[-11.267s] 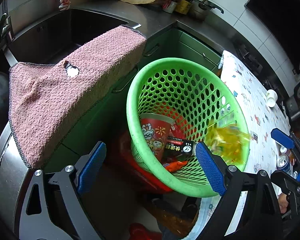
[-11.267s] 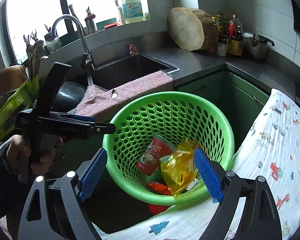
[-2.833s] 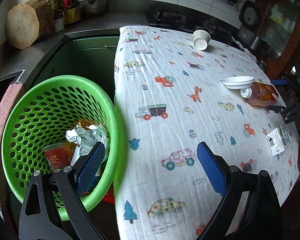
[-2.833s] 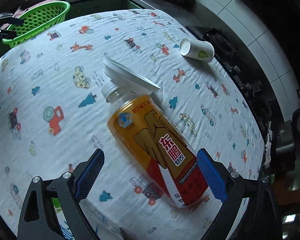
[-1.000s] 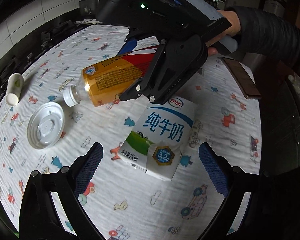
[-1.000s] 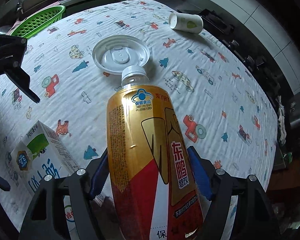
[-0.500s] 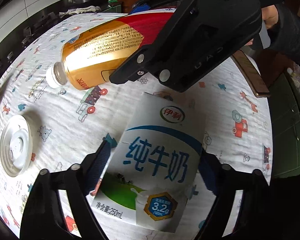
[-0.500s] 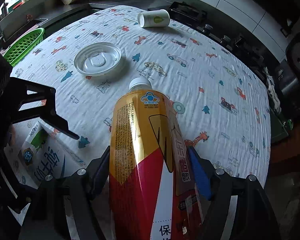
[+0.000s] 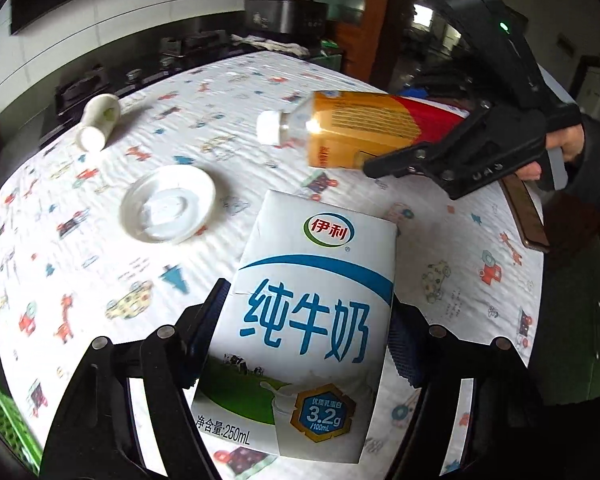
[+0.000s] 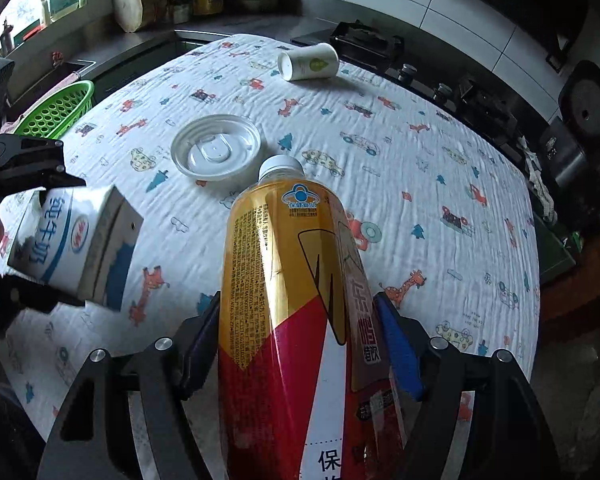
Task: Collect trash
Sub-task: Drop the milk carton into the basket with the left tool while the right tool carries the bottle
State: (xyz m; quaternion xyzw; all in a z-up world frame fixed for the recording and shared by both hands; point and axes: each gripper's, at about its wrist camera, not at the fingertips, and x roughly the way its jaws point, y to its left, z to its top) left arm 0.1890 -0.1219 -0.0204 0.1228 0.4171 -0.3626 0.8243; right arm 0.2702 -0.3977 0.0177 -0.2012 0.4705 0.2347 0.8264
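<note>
Left wrist view
- Left gripper (image 9: 306,344): its jaws are closing on a milk carton (image 9: 304,320); the blue pads sit against the carton's two sides, so it is pinched between them.
- Milk carton: white and blue, printed face toward the camera, raised over the tablecloth (image 9: 100,264).
- Right gripper (image 9: 452,164): black, at the upper right, gripped by a person's hand (image 9: 556,148) in a dark sleeve; it grasps a drink bottle (image 9: 360,136).
- Drink bottle: gold and red label, white cap pointing left, carried above the cloth.
- Plastic lid (image 9: 168,208): white, round, flat on the cloth, left of the carton.
- Paper cup (image 9: 98,120): on its side near the far left edge of the table.
- Phone (image 9: 524,216): dark, flat near the right table edge.

Right wrist view
- Right gripper (image 10: 300,344): both pads pressed on the lower body of the drink bottle (image 10: 296,320), pinching it.
- Drink bottle: runs up the middle of the view, cap toward the plastic lid (image 10: 216,148), off the cloth.
- Left gripper (image 10: 24,220): at the left edge, black fingers above and below the milk carton (image 10: 72,240).
- Paper cup (image 10: 308,62): lying on its side at the far end of the tablecloth (image 10: 420,184).
- Green basket (image 10: 56,110): perforated, beyond the table's left edge, beside the sink counter (image 10: 112,50).
</note>
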